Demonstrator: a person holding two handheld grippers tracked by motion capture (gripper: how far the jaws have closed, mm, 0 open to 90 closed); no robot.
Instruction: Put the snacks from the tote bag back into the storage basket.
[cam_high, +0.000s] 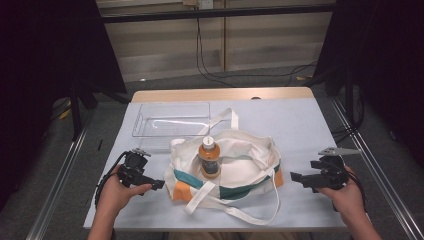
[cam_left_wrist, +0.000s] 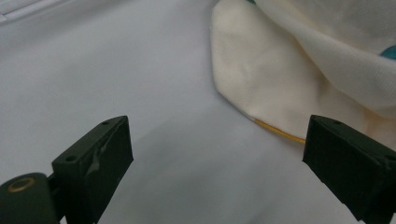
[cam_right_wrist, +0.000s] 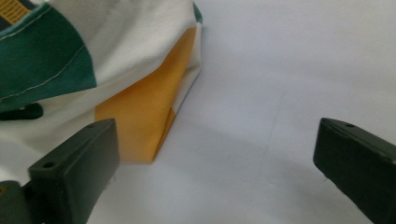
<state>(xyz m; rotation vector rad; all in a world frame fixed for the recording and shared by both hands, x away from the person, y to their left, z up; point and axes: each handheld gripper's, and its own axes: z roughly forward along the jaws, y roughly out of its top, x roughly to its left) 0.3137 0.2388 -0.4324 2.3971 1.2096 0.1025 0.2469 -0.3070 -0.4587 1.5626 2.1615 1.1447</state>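
Both my tongs gape wide, gripping nothing: left tongs (cam_high: 159, 184) just beside the tote bag (cam_high: 240, 172), right tongs (cam_high: 295, 176) near its other end. Bag lies mid-table (cam_high: 305, 120), orange bottle (cam_high: 209, 157) upright inside.

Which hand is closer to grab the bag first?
Probably the left. The left gripper hangs open almost against the tote bag; the right gripper, also open, sits a little farther from the bag's side. It is close either way.
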